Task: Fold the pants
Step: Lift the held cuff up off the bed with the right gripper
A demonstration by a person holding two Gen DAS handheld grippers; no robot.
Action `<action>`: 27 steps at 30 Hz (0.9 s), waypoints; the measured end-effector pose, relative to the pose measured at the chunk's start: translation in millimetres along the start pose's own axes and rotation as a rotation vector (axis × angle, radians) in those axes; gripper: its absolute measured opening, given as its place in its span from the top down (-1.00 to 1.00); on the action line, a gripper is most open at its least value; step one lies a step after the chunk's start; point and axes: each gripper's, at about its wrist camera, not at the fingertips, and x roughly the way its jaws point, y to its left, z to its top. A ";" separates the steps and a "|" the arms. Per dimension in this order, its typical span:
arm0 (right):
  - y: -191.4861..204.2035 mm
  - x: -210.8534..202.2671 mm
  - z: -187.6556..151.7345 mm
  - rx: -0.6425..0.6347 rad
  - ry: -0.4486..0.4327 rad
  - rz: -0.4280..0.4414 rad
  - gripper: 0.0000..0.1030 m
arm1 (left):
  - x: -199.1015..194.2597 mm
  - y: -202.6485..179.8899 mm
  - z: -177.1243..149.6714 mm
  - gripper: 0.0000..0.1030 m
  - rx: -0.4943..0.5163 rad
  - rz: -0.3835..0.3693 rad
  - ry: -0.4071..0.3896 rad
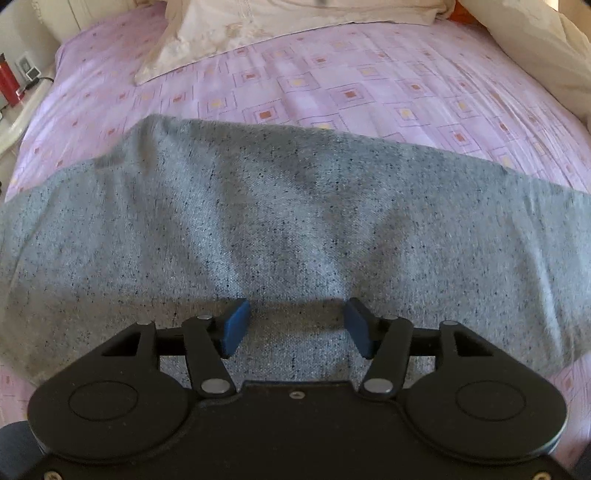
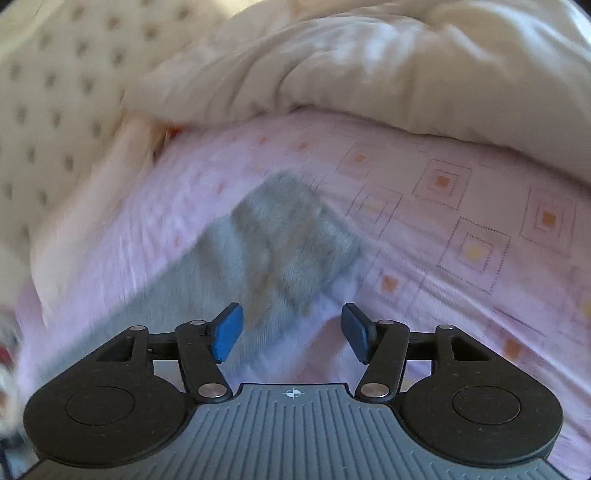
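The grey speckled pants were spread flat across the middle of the left wrist view, on a bed covered by a lilac sheet with square patterns. The left hand-held gripper was held just above the fabric, its blue pads wide apart and nothing between them. In the blurred right wrist view, one narrow end of the pants was seen at centre frame. The right hand-held gripper was likewise spread and empty. A cream pillow lay at the upper edge, a cream duvet along the top.
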 end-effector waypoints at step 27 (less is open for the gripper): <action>86.2 1.0 4.3 -0.071 -0.415 -0.032 0.81 | -8.6 -122.9 56.6 -0.15 0.158 -0.103 -0.077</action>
